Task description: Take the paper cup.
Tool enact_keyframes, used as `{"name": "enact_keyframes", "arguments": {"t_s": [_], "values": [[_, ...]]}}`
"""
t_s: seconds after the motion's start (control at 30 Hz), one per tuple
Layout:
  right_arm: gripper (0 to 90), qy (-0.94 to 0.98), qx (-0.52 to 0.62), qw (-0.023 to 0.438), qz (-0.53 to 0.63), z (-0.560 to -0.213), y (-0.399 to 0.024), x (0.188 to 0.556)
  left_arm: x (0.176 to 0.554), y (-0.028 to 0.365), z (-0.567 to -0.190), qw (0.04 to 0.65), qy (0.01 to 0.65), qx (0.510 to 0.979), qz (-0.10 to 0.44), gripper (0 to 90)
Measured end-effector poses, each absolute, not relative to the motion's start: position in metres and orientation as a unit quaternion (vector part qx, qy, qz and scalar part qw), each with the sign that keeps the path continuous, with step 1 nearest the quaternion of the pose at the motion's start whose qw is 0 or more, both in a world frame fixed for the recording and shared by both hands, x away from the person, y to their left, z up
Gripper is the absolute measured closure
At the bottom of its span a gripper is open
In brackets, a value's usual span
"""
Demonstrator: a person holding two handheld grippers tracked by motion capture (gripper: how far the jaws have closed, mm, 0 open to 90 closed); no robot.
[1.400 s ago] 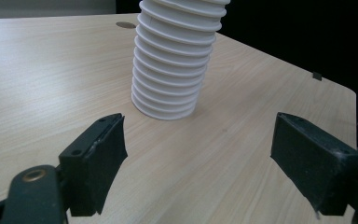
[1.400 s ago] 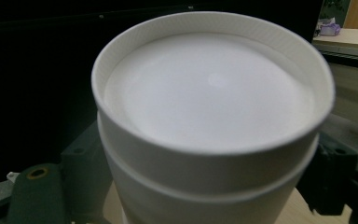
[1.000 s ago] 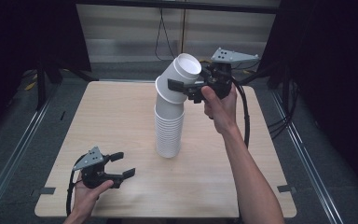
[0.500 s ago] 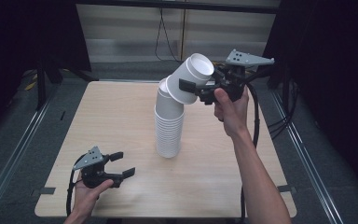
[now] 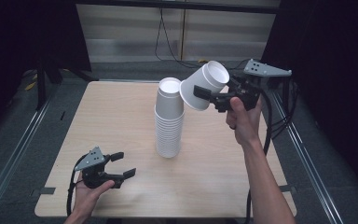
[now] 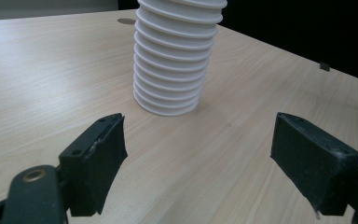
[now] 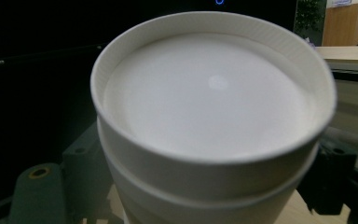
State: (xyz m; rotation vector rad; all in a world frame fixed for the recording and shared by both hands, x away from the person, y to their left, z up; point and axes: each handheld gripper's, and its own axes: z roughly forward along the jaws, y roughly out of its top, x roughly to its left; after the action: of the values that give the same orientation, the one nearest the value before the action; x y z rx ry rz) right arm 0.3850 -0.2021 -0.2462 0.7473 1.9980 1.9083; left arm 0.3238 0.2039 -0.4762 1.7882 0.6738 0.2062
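Our right gripper (image 5: 204, 93) squeezes a white cup (image 5: 204, 86), maybe two nested, tipped on its side in the air, just beside the top of the stack (image 5: 169, 119). So one cup is off; many wait on the tabletop (image 5: 121, 116). Our left gripper (image 5: 123, 164) rests open, holding nothing. We see no words or labels.

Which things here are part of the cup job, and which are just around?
In the job:
- white cup, tilted, clamped in the right gripper
- cup stack on the table

Just around:
- left gripper, open, empty
- wall cables
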Motion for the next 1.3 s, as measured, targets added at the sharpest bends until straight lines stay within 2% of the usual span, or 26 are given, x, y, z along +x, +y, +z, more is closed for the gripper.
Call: {"name": "enact_keyframes", "arguments": {"t_s": [0.47, 0.77, 1.0, 1.3], "values": [[19.7, 0.709, 0.259, 0.128, 0.643, -0.270, -0.215, 0.367, 0.325, 0.206, -0.472, 0.578, 0.289, 0.759, 0.082, 19.1], [19.7, 0.724, 0.251, 0.110, 0.633, -0.293, -0.205, 0.354, 0.328, 0.193, -0.452, 0.582, 0.271, 0.762, 0.083, 18.3], [19.8, 0.732, 0.254, 0.094, 0.625, -0.315, -0.203, 0.352, 0.328, 0.182, -0.439, 0.585, 0.226, 0.776, 0.073, 18.2], [19.8, 0.740, 0.258, 0.078, 0.616, -0.338, -0.199, 0.352, 0.333, 0.160, -0.426, 0.599, 0.200, 0.773, 0.063, 18.3]]}}
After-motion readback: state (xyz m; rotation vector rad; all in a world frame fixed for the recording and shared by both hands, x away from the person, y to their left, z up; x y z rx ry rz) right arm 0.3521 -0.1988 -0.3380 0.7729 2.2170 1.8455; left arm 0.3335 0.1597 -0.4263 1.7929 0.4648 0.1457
